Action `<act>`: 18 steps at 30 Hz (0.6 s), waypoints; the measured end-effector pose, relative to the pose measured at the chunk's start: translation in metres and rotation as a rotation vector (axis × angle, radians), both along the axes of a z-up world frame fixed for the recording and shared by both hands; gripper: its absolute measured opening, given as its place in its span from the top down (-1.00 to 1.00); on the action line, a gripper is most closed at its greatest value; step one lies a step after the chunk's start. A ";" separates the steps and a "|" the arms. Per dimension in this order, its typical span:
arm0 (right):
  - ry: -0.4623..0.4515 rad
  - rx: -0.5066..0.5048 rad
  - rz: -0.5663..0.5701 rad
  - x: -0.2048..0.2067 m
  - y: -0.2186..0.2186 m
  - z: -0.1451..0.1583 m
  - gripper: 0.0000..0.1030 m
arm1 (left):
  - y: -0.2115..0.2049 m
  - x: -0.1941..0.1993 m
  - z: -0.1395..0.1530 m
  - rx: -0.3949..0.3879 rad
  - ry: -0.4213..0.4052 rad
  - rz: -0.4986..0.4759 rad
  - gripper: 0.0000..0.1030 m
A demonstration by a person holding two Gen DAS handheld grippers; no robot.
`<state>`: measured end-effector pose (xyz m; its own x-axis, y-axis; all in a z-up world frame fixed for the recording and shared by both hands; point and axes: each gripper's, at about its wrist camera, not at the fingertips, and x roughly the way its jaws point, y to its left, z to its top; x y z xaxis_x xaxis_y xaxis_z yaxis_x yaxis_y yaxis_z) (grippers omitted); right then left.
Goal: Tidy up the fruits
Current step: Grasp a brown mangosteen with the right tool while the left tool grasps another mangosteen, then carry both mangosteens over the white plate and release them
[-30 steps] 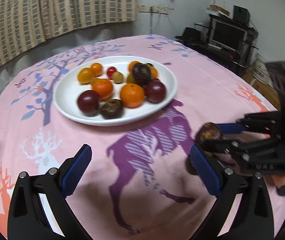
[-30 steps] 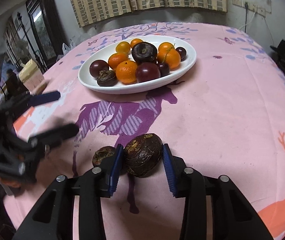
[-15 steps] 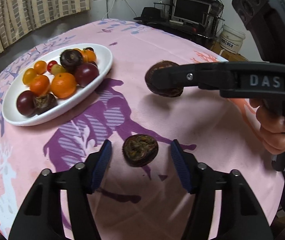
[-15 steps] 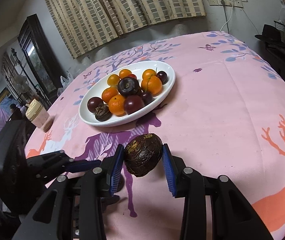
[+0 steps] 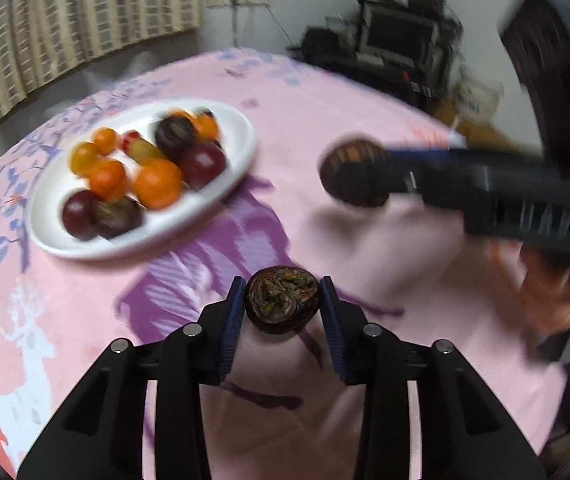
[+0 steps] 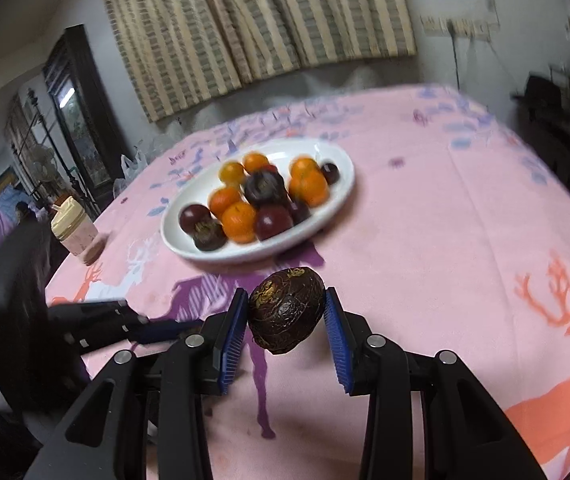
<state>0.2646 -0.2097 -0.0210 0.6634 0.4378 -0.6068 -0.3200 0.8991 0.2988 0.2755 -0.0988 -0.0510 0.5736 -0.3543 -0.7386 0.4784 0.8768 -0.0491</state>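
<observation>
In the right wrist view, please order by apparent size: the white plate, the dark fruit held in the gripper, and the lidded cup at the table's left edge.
1. White plate, clearly the widest.
2. Dark fruit in the right hand-held gripper; it sits nearest the camera, so it looks enlarged.
3. Lidded cup, about as tall as the fruit but narrower and farther away; this order is unsure.

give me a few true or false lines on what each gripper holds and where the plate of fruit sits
1. The left gripper is shut on a dark fruit. True.
2. The right gripper is empty. False: it is shut on another dark fruit.
3. The white plate holds orange and dark fruits. True.
4. The plate sits on a bare wooden table. False: it rests on a pink tablecloth.
</observation>
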 end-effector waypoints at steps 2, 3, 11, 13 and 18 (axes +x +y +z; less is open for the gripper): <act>-0.037 0.021 -0.006 0.004 0.005 0.011 0.24 | 0.017 0.008 0.022 -0.041 -0.049 0.047 0.28; -0.062 0.021 -0.013 0.007 0.007 0.017 0.24 | 0.026 0.013 0.033 -0.057 -0.079 0.075 0.28; -0.119 -0.038 -0.075 0.094 0.055 0.042 0.24 | 0.083 0.106 0.072 -0.084 -0.149 0.315 0.29; -0.109 -0.059 -0.070 0.112 0.067 0.035 0.24 | 0.091 0.131 0.064 -0.077 -0.118 0.355 0.29; -0.056 -0.091 -0.046 0.144 0.087 0.013 0.24 | 0.110 0.172 0.040 -0.042 -0.061 0.399 0.29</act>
<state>0.4088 -0.1224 -0.0084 0.7155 0.3510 -0.6040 -0.2916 0.9358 0.1982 0.4470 0.0110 -0.0107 0.7145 -0.1236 -0.6886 0.1036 0.9921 -0.0705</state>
